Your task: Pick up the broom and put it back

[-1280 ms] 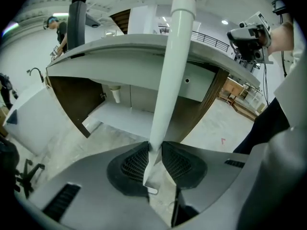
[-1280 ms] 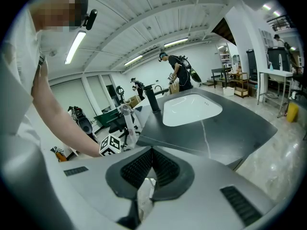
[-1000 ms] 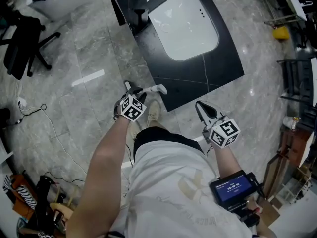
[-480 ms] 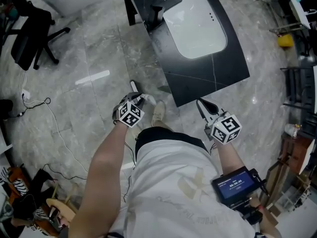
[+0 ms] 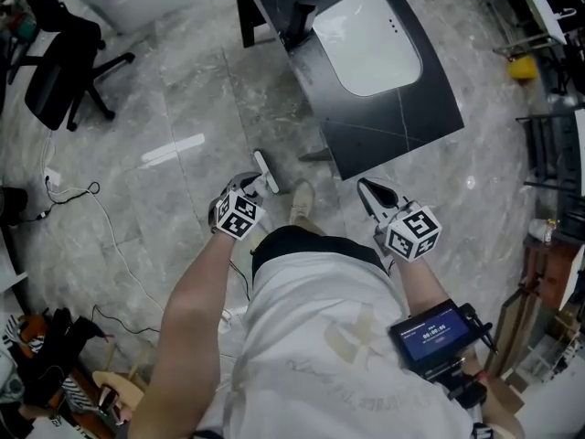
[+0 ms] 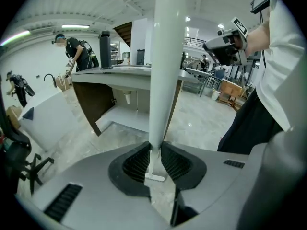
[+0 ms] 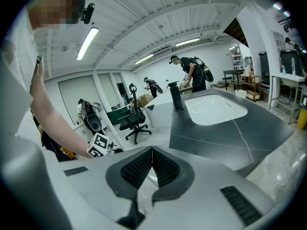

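Left gripper view shows the left gripper [image 6: 153, 146] clamped on the broom [image 6: 162, 66]. The white pole runs up between the two dark ribbed fingers [image 6: 135, 163] and on to the top edge of the view. Both pads press on it from the sides, so the fingers stand partly apart, by just the pole's width. Beyond the fingertips a short white end of the pole with a small crosspiece sticks out. Of the broom only the pole shows.

In the head view that gripper is held out low at the person's left, over the grey floor [image 5: 174, 218]. The white end pokes forward toward the near-left corner of the dark tabletop [image 5: 402, 108]. A shoe [image 5: 300, 204] is just beside it on the right.

Right gripper view shows the right gripper [image 7: 152, 150] with its fingers [image 7: 139, 169] brought together, tips touching and nothing between them. It points across the tabletop toward the white sink [image 7: 216, 109] and a black tap [image 7: 177, 97]. In the head view it hangs at the person's right, by the tabletop's near edge, well apart from the broom. An office chair [image 5: 59, 58] stands on the floor far off to the left.
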